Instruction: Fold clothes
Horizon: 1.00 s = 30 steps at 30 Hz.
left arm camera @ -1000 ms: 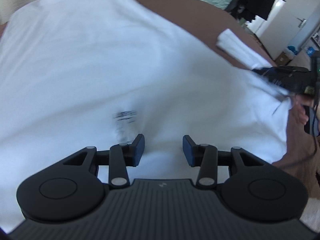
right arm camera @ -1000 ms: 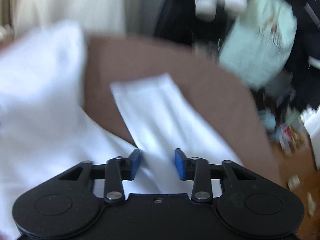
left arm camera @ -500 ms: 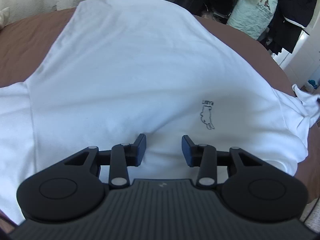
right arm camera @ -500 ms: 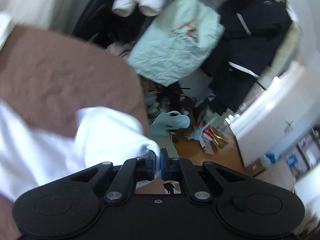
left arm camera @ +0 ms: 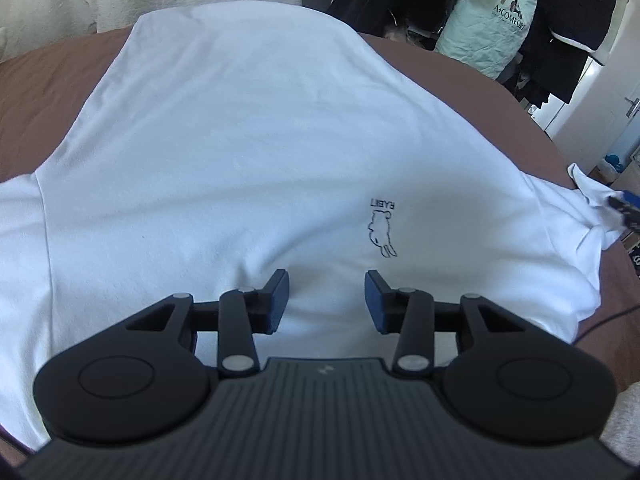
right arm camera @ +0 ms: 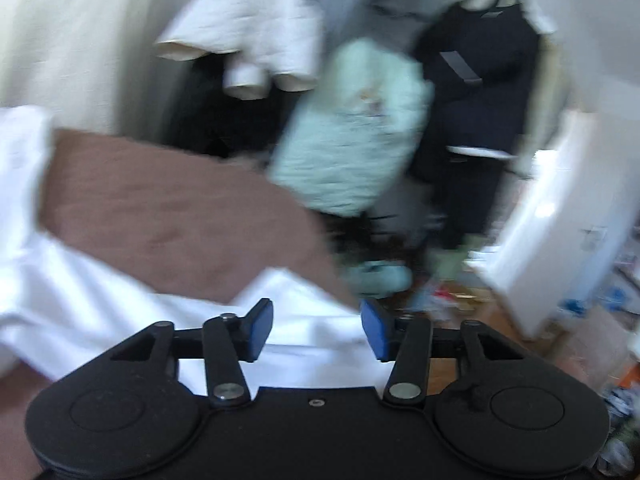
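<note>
Nearest in the left wrist view, the left tongs [left arm camera: 326, 300] hang released over the chest of the white T-shirt [left arm camera: 256, 152], nothing between their blue pads, just as they did half a second ago; their view has only steadied. The change is on the other side: the right tongs [right arm camera: 316, 330], which half a second ago were clenched on the end of the right sleeve [right arm camera: 288, 300], now stand released, and the sleeve lies beneath and just ahead of them on the brown bed [right arm camera: 168, 216]. The right view is smeared by motion, so how neatly the sleeve has settled cannot be told. The shirt lies spread face up across the bed, its small rabbit print [left arm camera: 382, 228] toward the right shoulder and the body smooth out to the far hem. Judged from this, the sleeve has been tugged outward and let go, flattening the shirt; the body itself shows no fold. Beyond the bed hang dark clothes and a pale green bag [left arm camera: 492, 16].
</note>
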Each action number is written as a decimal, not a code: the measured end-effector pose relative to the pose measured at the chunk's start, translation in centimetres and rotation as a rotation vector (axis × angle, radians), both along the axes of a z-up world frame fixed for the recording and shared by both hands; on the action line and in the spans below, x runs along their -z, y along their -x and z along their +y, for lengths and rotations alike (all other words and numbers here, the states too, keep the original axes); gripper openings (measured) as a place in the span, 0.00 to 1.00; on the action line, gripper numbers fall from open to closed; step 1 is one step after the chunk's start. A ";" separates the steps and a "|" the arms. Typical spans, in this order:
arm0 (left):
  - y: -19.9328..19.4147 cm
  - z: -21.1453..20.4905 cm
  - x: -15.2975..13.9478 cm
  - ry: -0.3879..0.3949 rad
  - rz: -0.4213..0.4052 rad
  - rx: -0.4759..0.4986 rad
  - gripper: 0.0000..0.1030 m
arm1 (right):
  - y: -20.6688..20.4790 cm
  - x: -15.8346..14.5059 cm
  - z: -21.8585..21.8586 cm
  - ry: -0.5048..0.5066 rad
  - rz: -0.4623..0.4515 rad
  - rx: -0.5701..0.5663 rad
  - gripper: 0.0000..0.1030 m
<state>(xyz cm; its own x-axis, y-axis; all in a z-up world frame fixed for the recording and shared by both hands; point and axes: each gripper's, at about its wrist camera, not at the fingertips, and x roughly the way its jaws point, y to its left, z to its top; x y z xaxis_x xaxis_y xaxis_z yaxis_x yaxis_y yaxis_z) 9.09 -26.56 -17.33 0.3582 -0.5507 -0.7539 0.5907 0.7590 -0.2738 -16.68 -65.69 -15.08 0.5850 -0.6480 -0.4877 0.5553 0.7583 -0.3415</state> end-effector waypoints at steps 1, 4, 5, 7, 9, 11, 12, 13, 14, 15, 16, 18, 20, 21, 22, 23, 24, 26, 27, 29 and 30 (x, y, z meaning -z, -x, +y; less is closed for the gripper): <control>0.1 0.0 0.0 0.001 0.003 -0.002 0.40 | -0.9 0.3 -0.1 -0.021 0.027 -0.006 0.54; 0.3 0.4 -0.1 0.002 0.017 -0.013 0.40 | -3.4 2.5 -1.5 -0.053 0.104 0.025 0.54; 0.3 0.5 -0.2 0.001 0.020 -0.015 0.40 | -3.9 3.2 -1.9 -0.060 0.115 0.037 0.53; 0.4 0.9 -0.4 -0.006 0.017 -0.018 0.40 | -4.4 4.2 -2.5 -0.072 0.106 0.059 0.51; 0.5 1.2 -0.6 -0.014 0.012 -0.023 0.41 | -4.4 4.5 -2.6 -0.095 0.078 0.076 0.41; 0.5 1.5 -0.5 -0.019 0.015 -0.033 0.42 | -4.0 4.6 -2.5 -0.122 0.062 0.090 0.24; 0.5 1.6 -0.5 -0.019 0.021 -0.036 0.42 | -3.9 4.6 -2.4 -0.115 0.061 0.100 0.22; 0.4 1.7 -0.5 -0.016 0.025 -0.038 0.42 | -3.8 4.5 -2.3 -0.107 0.059 0.110 0.19; 0.5 1.8 -0.5 -0.015 0.025 -0.038 0.42 | -3.8 4.4 -2.1 -0.101 0.057 0.119 0.17; 0.5 1.8 -0.6 -0.013 0.025 -0.038 0.42 | -3.7 4.3 -1.9 -0.095 0.055 0.129 0.17; 0.5 1.9 -0.6 -0.015 0.022 -0.040 0.42 | -3.6 4.2 -1.7 -0.089 0.052 0.139 0.16; 0.6 2.0 -0.7 -0.020 0.020 -0.043 0.42 | -3.5 3.9 -2.1 -0.078 0.043 0.158 0.16; 0.6 2.2 -0.7 -0.023 0.020 -0.047 0.42 | -3.1 3.5 -2.1 -0.055 0.038 0.179 0.16; 0.7 2.2 -0.7 -0.025 0.020 -0.050 0.42 | -3.0 3.3 -2.1 -0.039 0.039 0.190 0.16; 0.6 2.3 -0.7 -0.028 0.020 -0.052 0.42 | -2.8 3.1 -2.2 -0.017 0.047 0.209 0.16; 0.5 2.3 -0.7 -0.030 0.020 -0.055 0.42 | -2.7 2.9 -2.3 0.007 0.056 0.230 0.16; 0.5 2.3 -0.7 -0.033 0.020 -0.057 0.42 | -2.6 2.8 -2.4 0.030 0.066 0.252 0.16; 0.5 2.3 -0.7 -0.040 0.020 -0.065 0.42 | -2.3 2.6 -2.7 0.112 0.105 0.355 0.17; 0.6 2.3 -0.7 -0.043 0.021 -0.068 0.42 | -2.0 2.5 -2.8 0.145 0.118 0.412 0.19; 0.6 2.5 -0.8 -0.045 0.022 -0.070 0.42 | -1.4 2.3 -3.2 0.113 0.116 0.472 0.35; 0.8 2.6 -1.0 -0.049 0.015 -0.070 0.42 | -1.0 2.1 -3.1 0.068 0.098 0.465 0.37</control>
